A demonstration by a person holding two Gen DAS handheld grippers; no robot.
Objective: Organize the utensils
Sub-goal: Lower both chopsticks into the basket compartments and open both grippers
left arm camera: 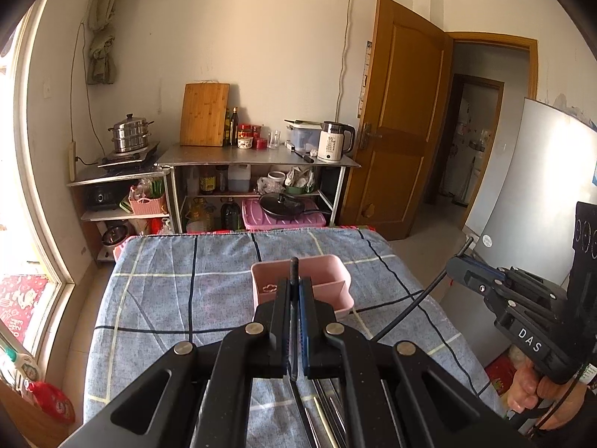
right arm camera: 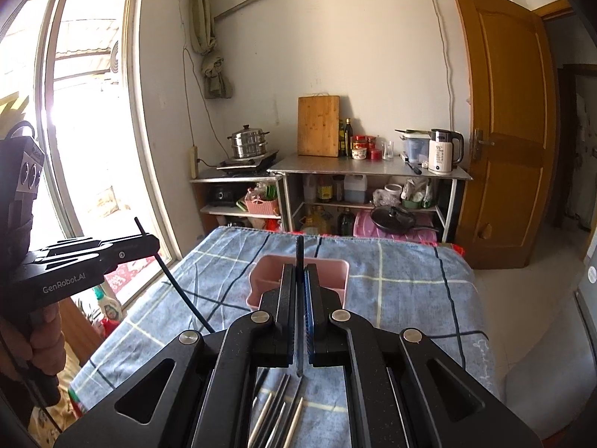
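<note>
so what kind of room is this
Most likely a small home kitchen corner: a steamer pot on a cooktop, a metal shelf table with an electric kettle, and a cutting board against the wall.

You face a white wall (right arm camera: 335, 37) with a steel shelf unit (right arm camera: 369, 171) against it, a cutting board (right arm camera: 318, 126) leaning upright on top. Bright daylight pours through the window (right arm camera: 86, 112) at your left; a wooden door (right arm camera: 507, 123) stands open at your right, over a pale floor (right arm camera: 515, 298).
</note>
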